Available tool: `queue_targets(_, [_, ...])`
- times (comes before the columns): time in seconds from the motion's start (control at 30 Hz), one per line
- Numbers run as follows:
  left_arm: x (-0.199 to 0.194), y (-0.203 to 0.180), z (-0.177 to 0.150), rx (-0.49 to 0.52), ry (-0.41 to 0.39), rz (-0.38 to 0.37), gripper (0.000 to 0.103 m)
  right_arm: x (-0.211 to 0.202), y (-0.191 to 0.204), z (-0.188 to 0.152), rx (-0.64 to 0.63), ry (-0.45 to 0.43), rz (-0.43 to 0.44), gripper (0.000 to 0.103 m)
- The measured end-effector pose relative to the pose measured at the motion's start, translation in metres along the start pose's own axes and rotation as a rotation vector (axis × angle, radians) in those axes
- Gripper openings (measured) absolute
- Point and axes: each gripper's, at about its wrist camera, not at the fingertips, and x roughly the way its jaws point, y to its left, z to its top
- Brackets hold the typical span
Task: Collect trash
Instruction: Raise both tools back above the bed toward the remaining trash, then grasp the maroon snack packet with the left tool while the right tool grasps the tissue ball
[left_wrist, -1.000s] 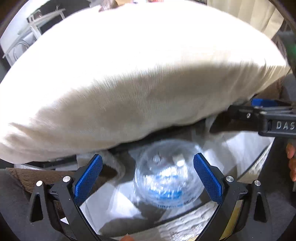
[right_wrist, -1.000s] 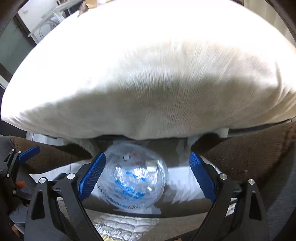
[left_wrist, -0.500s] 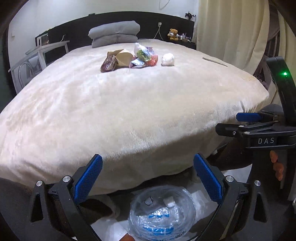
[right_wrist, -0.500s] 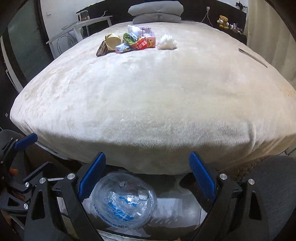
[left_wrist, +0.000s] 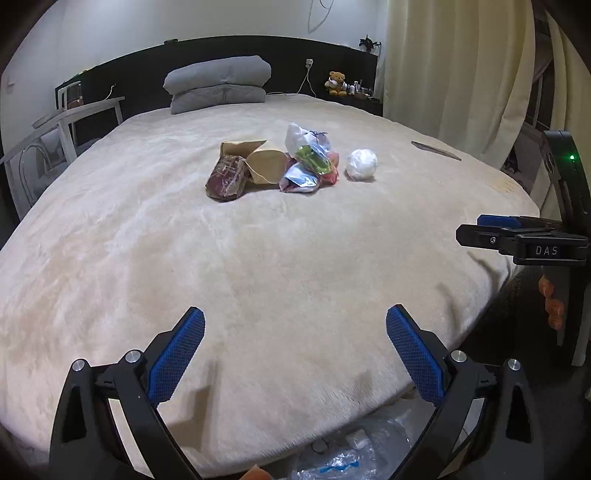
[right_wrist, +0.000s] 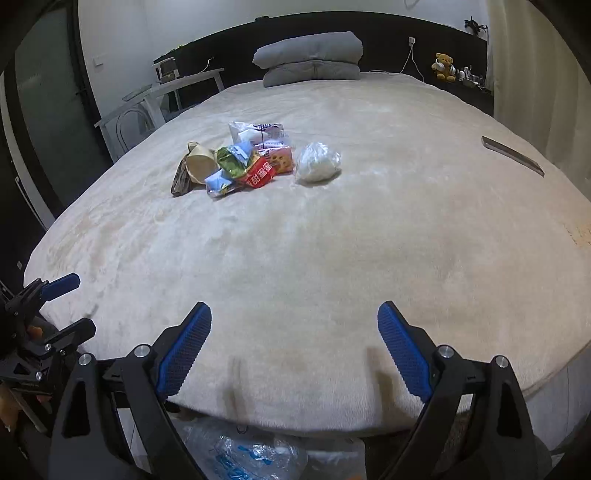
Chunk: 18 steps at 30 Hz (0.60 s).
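Observation:
A heap of trash lies mid-bed: brown wrapper (left_wrist: 226, 178), paper bag (left_wrist: 264, 166), snack packets (left_wrist: 308, 162) and a white crumpled ball (left_wrist: 362, 164). The right wrist view shows the same heap (right_wrist: 236, 162) and ball (right_wrist: 317, 162). A clear plastic bag (left_wrist: 351, 458) with blue print sits on the floor below the bed's near edge, also low in the right wrist view (right_wrist: 243, 454). My left gripper (left_wrist: 295, 354) is open and empty above the bed's near edge. My right gripper (right_wrist: 294, 350) is open and empty too, and shows from the side at right (left_wrist: 517, 236).
The cream bed cover (left_wrist: 258, 258) fills both views. Grey folded pillows (left_wrist: 218, 85) lie at the dark headboard. A white stand (right_wrist: 162, 99) is left of the bed, curtains (left_wrist: 461, 74) right. A thin dark strip (right_wrist: 511, 155) lies near the right edge.
Both grippers rose from floor level by the plastic bag to above the bed's near edge. The trash heap came into view. The jaws stayed open.

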Motion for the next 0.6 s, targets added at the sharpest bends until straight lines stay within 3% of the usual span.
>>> queue_targets(0.33, [0.039, 0.046, 0.049, -0.032, -0.028, -0.027, 0.097, 0.044, -0.019, 0.053, 0.004, -0.015, 0.003, 0.090])
queue_targets(0.6, [0.083, 0.075, 0.080, -0.038, 0.013, -0.076, 0.097, 0.075, -0.026, 0.082, -0.043, -0.008, 0.005, 0.090])
